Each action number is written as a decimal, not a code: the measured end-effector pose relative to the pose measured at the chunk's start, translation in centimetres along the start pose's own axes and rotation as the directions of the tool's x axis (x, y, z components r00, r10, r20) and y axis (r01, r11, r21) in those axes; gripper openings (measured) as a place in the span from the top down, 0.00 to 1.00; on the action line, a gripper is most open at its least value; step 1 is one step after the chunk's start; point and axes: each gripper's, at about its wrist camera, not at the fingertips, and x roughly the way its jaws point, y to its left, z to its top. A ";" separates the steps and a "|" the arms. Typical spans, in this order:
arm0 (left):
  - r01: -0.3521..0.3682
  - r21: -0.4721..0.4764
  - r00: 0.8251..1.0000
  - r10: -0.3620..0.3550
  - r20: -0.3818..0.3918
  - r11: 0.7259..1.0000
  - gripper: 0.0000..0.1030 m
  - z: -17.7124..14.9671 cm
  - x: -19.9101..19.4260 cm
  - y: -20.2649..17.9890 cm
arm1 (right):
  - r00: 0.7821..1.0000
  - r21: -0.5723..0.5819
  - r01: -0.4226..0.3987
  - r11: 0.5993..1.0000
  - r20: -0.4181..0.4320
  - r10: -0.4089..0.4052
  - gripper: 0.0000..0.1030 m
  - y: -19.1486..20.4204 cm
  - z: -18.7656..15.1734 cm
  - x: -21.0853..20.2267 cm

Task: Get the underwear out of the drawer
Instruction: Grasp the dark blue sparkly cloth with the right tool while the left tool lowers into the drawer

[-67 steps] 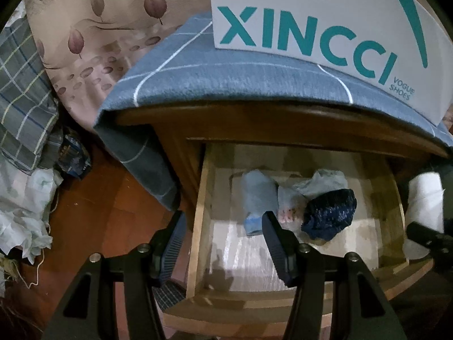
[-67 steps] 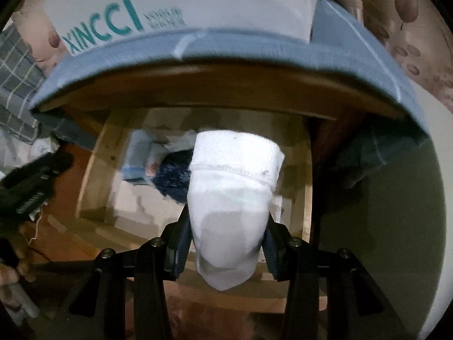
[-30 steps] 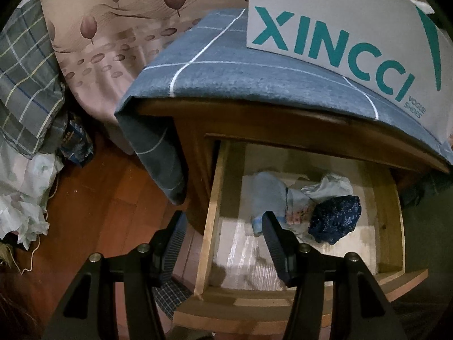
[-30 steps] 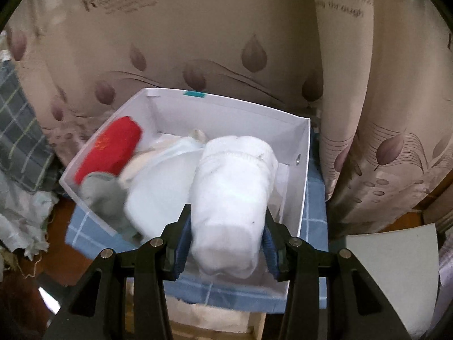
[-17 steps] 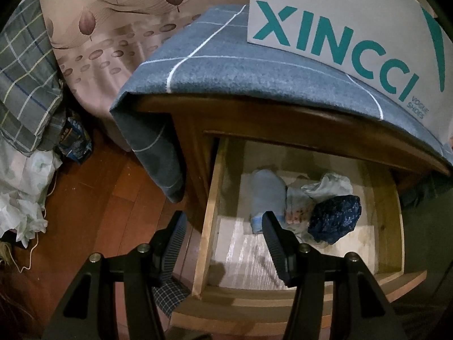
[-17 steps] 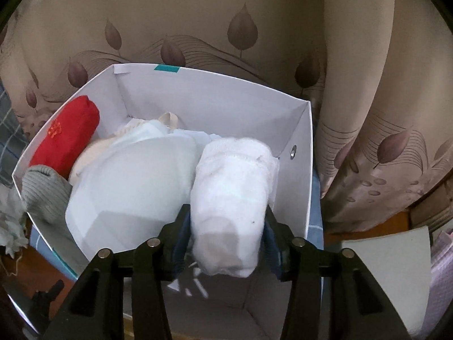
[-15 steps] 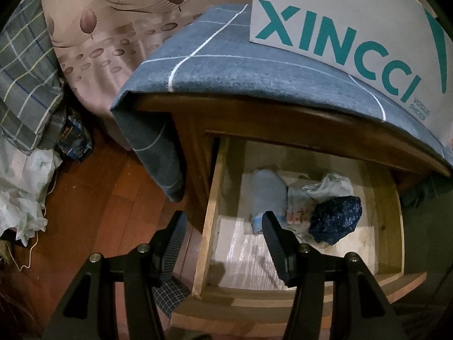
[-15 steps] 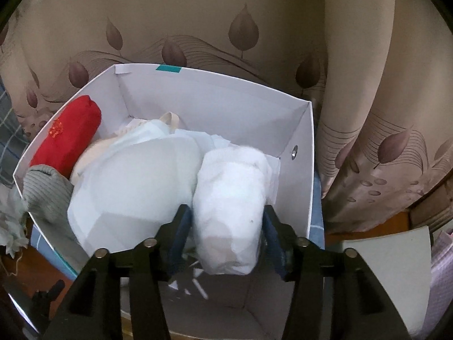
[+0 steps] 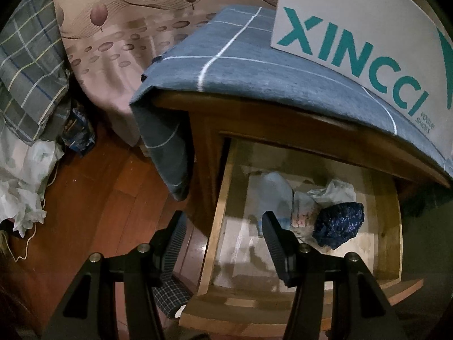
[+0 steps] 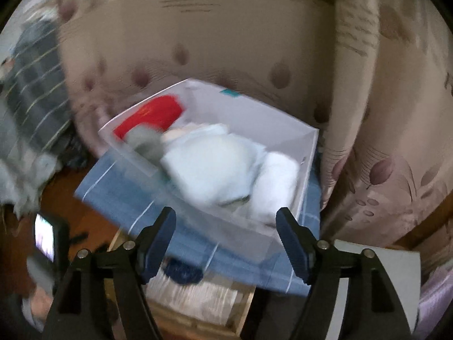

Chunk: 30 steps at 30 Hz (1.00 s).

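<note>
The wooden drawer stands pulled open under the nightstand. Inside lie a light blue rolled underwear, a pale crumpled piece and a dark blue roll. My left gripper is open and empty, above the drawer's left wall. My right gripper is open and empty, raised in front of the white box on the nightstand. The white rolled underwear lies in the box at its right end, beside a pale bundle, a grey roll and a red roll.
A blue checked cloth covers the nightstand top under the XINCCI box. A leaf-patterned curtain hangs behind. Plaid fabric and crumpled white cloth lie on the wooden floor at left.
My right gripper carried the white roll from the drawer into the box, opened, let it go and drew back. My left gripper has drifted a little to the left, still open.
</note>
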 end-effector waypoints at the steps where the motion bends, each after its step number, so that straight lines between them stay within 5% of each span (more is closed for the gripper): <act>1: 0.001 -0.004 1.000 -0.001 -0.002 1.000 0.45 0.0 0.0 0.1 | 1.000 -0.015 -0.016 1.000 -0.014 0.015 0.31 0.7 -0.5 0.1; 6: -0.002 -0.031 1.000 0.002 -0.002 1.000 0.45 -0.1 -0.3 0.9 | 0.984 -0.065 -0.113 0.991 -0.146 0.103 0.31 4.2 -4.3 2.9; 15: 0.011 -0.083 1.000 -0.012 -0.012 0.996 0.45 0.0 -0.2 2.1 | 0.924 -0.151 -0.183 0.972 -0.364 0.117 0.32 9.4 -10.0 13.2; 22: 0.026 -0.117 0.999 -0.029 -0.026 0.993 0.45 0.2 -0.2 3.1 | 0.901 -0.178 -0.212 0.961 -0.418 0.121 0.36 10.5 -11.6 19.4; 30: 0.044 -0.140 0.998 -0.050 -0.038 0.989 0.45 0.3 0.0 3.4 | 0.906 -0.303 -0.214 0.929 -0.416 0.072 0.37 12.1 -11.8 23.5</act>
